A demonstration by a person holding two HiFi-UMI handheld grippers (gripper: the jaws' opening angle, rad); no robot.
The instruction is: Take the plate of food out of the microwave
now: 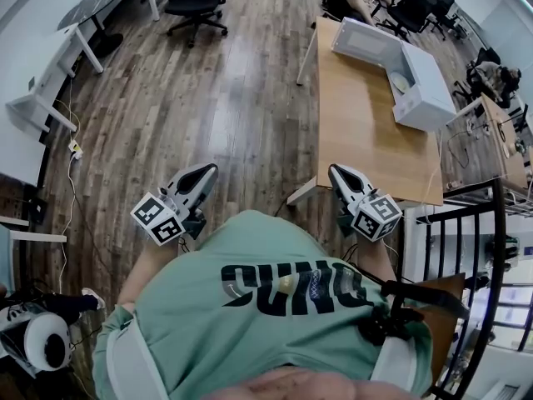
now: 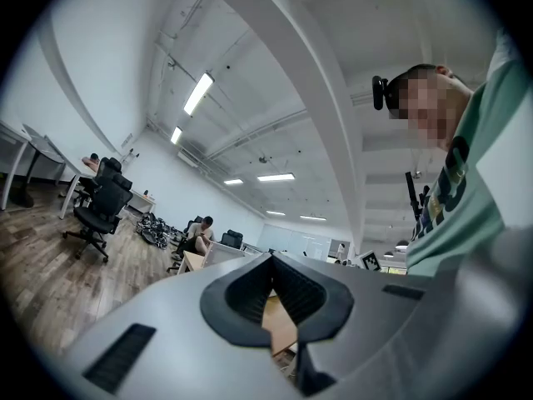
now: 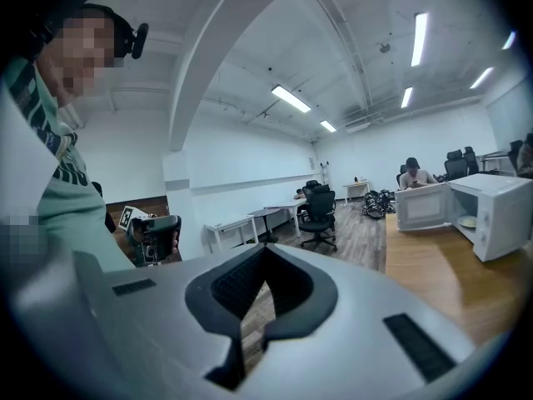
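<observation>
A white microwave (image 1: 423, 86) stands at the far end of a long wooden table (image 1: 366, 132), its door (image 1: 364, 42) swung open to the left. Inside it lies a pale plate (image 1: 400, 82); I cannot make out the food. The right gripper view shows the same microwave (image 3: 502, 211) with the plate (image 3: 469, 222) in its cavity. My left gripper (image 1: 206, 170) hangs over the floor, left of the table's near corner, jaws together and empty. My right gripper (image 1: 336, 172) hovers over the table's near edge, shut and empty. Both are far from the microwave.
Black office chairs (image 1: 196, 2) and white desks (image 1: 50, 73) stand on the wooden floor to the left. People sit at the far end (image 3: 412, 173). A black railing (image 1: 466, 248) runs along the right, close to the table.
</observation>
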